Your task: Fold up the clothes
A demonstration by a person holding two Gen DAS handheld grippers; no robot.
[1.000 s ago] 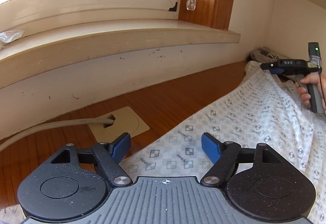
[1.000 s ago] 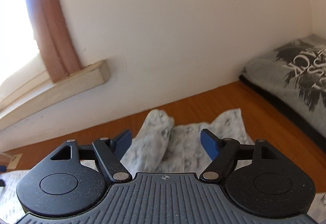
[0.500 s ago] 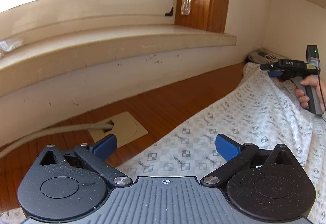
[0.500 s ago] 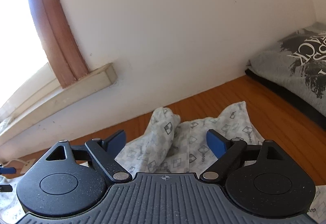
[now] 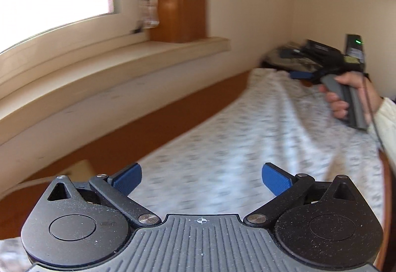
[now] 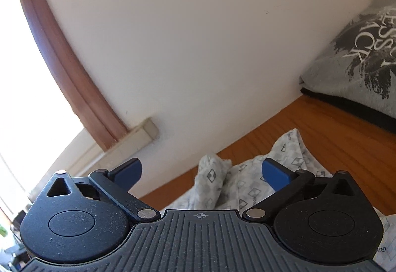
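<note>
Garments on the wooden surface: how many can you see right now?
2. The white patterned garment lies spread across the wooden surface under both open grippers. The grey printed garment lies folded by the wall, apart from it. More may lie out of view.

- The patterned cloth (image 5: 247, 138) lies spread on the bench (image 5: 173, 121), running from lower centre of the left wrist view to the upper right.
- The window sill (image 5: 123, 66) sits behind the bench, across the upper left.
- In the right wrist view, a bunched end of the cloth lies at lower centre.
- A folded printed garment (image 6: 358, 61) rests on the bench at the right edge, against the wall (image 6: 185, 37).
</note>
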